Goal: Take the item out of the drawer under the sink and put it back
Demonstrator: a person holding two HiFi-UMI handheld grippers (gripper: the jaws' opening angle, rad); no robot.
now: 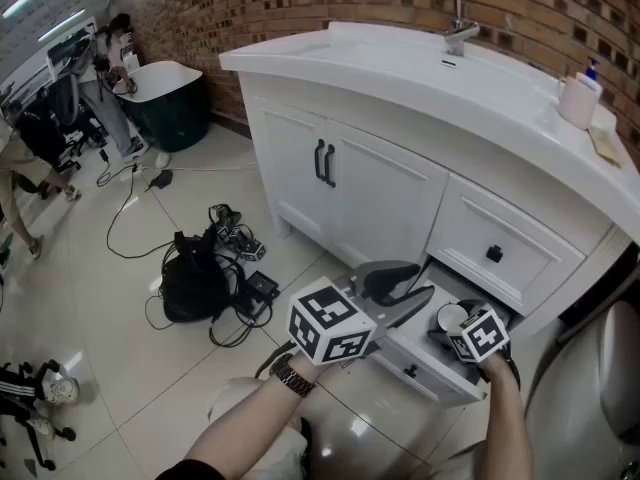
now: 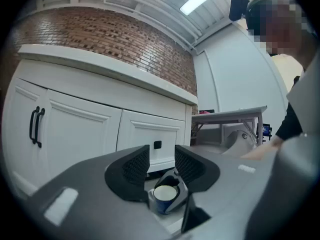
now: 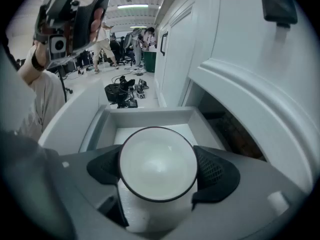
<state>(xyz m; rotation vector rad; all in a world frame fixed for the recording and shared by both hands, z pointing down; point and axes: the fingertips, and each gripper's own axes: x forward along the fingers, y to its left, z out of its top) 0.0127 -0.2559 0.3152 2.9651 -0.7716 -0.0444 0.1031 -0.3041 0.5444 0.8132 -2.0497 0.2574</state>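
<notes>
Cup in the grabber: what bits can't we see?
Blue cup with white inside: its base, right gripper view, hidden under its own rim.
Open white drawer: most of its floor, head view, covered by the left gripper and right gripper.

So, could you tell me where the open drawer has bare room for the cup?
Bare floor lies beyond the cup, between the side walls and up to the far wall of the drawer. The near end is crowded by the cup and the right gripper.
</notes>
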